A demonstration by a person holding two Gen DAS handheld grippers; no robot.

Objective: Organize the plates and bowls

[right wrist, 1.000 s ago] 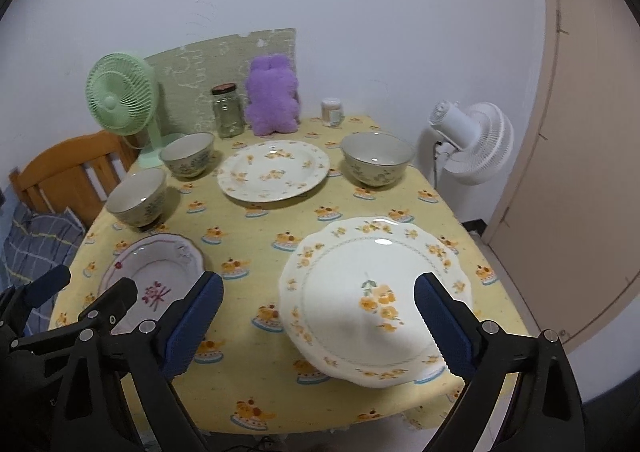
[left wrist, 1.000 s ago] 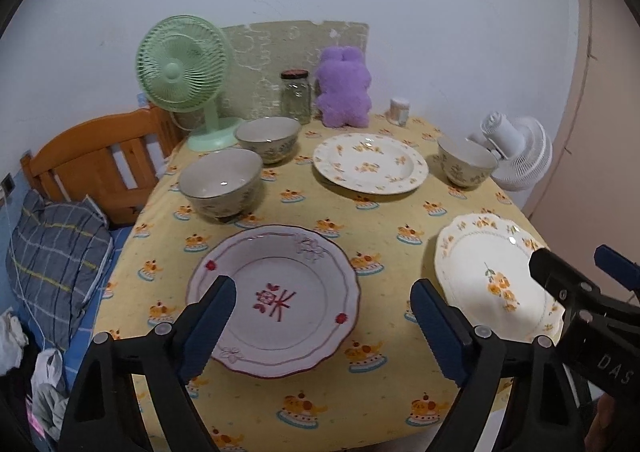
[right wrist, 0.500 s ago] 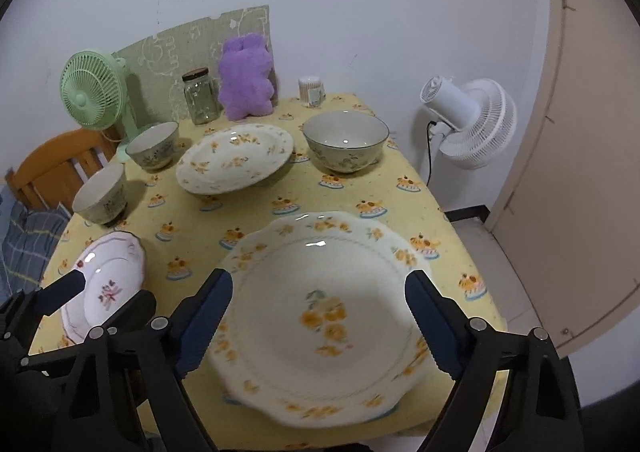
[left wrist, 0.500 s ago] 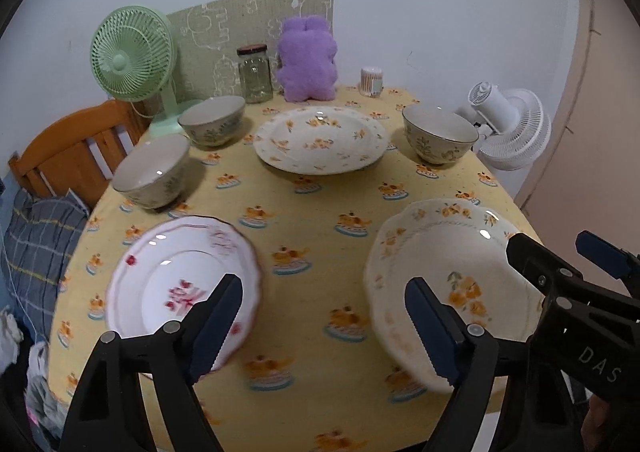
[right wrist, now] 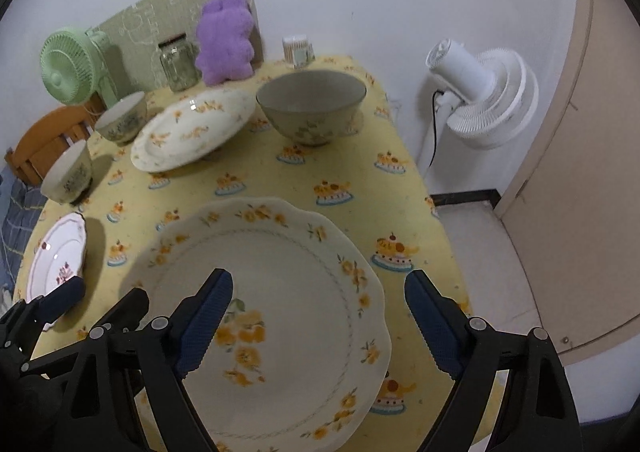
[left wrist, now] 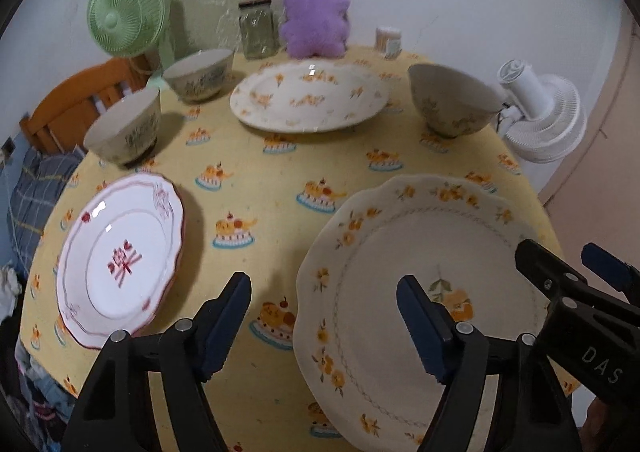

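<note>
Both your grippers, left gripper [left wrist: 324,326] and right gripper [right wrist: 318,322], gape wide, holding nothing. Your right one hovers over the yellow-flowered plate [right wrist: 280,292] at the table's [right wrist: 352,179] near edge.

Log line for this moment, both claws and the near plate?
left claw: open, empty | right claw: open, over yellow-flowered plate | plate: on tablecloth, ungrasped

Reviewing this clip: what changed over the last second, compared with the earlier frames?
Both grippers swung rightward and came in low over the near yellow-flower plate. The left gripper left the red-pattern plate and now straddles the flower plate's left rim; the right gripper has come closer over that same plate. Both stayed open, nothing gripped. The plates, the three bowls and the table items kept their places.
</note>
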